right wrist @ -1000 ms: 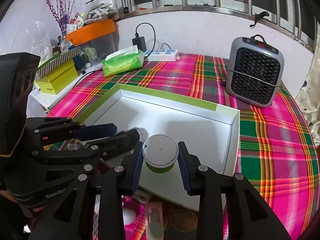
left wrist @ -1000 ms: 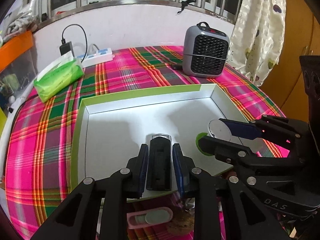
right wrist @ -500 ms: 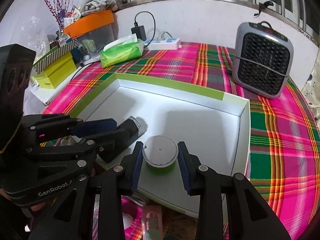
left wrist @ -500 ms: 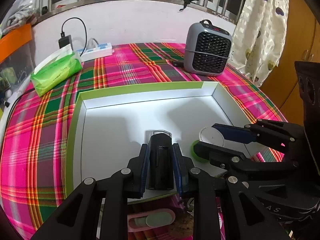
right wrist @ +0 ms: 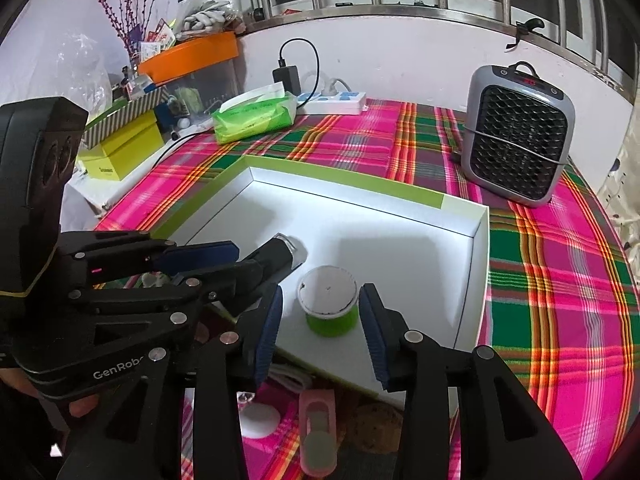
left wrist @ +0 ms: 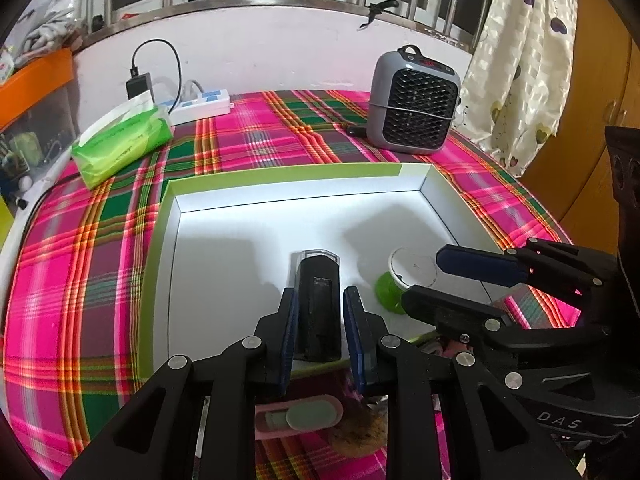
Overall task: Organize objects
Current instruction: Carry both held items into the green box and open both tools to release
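**Two Items Set Down in the Box**

Plaid-covered tabletop carried a white box. Left tool gripped a black device resting inside. Right tool stood parted around a green-and-white container, untouching. Placement seemed underway; next, releasing and withdrawing both.

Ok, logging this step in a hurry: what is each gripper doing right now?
Left gripper: shut on the black lighter, over the white box.
Right gripper: open, with gaps either side of the green cup standing in the box.
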A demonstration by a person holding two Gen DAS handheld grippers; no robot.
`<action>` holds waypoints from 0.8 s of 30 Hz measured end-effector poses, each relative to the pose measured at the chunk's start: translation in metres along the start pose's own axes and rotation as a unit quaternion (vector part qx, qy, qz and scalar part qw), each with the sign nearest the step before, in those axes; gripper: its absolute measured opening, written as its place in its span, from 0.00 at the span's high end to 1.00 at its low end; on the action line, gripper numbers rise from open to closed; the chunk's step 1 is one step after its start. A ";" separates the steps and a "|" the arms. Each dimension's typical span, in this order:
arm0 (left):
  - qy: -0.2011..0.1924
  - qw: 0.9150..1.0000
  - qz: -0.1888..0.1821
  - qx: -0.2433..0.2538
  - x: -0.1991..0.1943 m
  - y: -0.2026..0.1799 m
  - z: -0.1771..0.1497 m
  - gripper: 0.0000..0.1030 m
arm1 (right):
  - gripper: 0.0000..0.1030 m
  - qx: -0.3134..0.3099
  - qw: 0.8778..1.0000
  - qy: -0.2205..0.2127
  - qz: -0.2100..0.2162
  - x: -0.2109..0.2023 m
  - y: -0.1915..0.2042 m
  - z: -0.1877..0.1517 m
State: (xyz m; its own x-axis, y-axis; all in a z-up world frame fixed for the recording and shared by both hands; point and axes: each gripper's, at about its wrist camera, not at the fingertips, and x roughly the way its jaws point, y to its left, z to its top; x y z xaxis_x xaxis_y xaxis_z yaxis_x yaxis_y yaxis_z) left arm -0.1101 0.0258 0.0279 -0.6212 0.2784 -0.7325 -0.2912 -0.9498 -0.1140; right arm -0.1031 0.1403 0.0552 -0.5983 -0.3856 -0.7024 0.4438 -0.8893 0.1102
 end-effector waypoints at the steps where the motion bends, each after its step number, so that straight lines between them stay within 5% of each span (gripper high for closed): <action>1: -0.002 1.000 0.001 0.000 -0.002 -0.001 -0.001 0.80 | 0.60 0.000 1.000 0.000 0.001 -0.001 0.001 -0.001; 24: -0.038 0.999 0.006 0.003 -0.040 -0.010 -0.031 0.80 | 0.60 -0.017 1.000 -0.024 0.012 -0.036 0.022 -0.024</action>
State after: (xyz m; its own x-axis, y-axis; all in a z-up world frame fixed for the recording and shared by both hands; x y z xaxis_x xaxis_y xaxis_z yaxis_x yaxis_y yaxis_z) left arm -0.0602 0.0198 0.0378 -0.6774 0.2773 -0.6813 -0.2884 -0.9522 -0.1008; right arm -0.0552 0.1408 0.0661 -0.6179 -0.4186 -0.6656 0.4801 -0.8712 0.1022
